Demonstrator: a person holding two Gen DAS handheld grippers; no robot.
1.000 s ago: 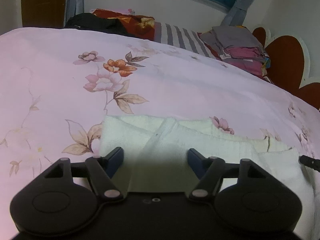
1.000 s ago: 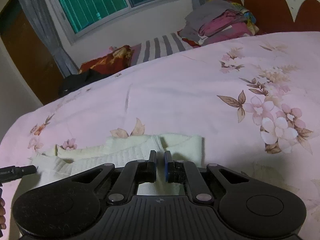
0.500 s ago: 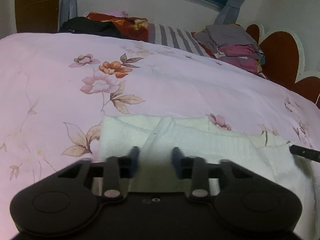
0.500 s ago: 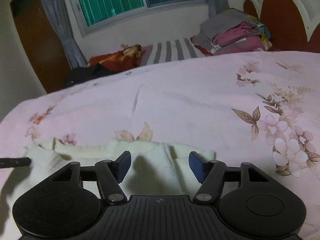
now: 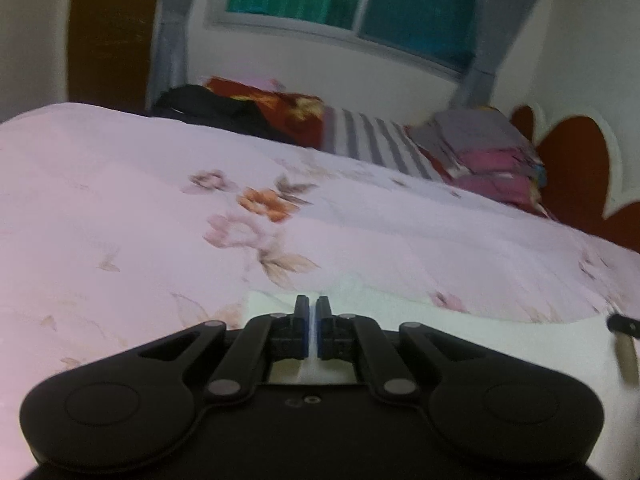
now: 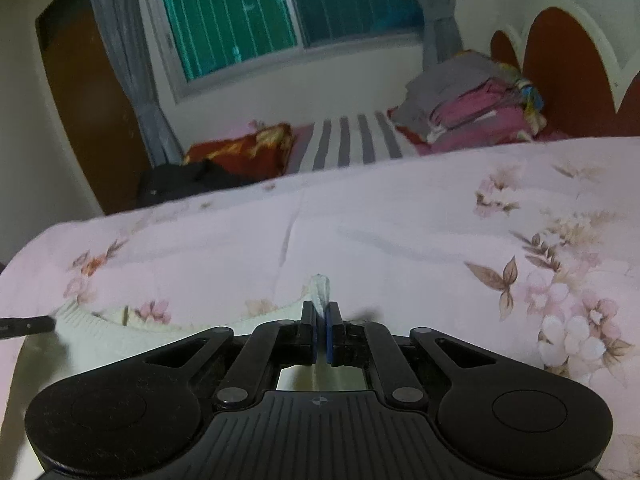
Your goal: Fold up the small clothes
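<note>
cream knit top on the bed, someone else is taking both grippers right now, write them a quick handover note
Left gripper: shut, pinching the cream knit top at its near edge.
Right gripper: shut on the same top, a tuft of knit sticking up between its pads.
The top lies spread across the pink floral bedcover, both grippers on its near edge, one toward each end.
Done: both pinches made.
Left: no fold shows yet. Probably lift the near edge, carry it over to the far edge, release, then fold again.
</note>
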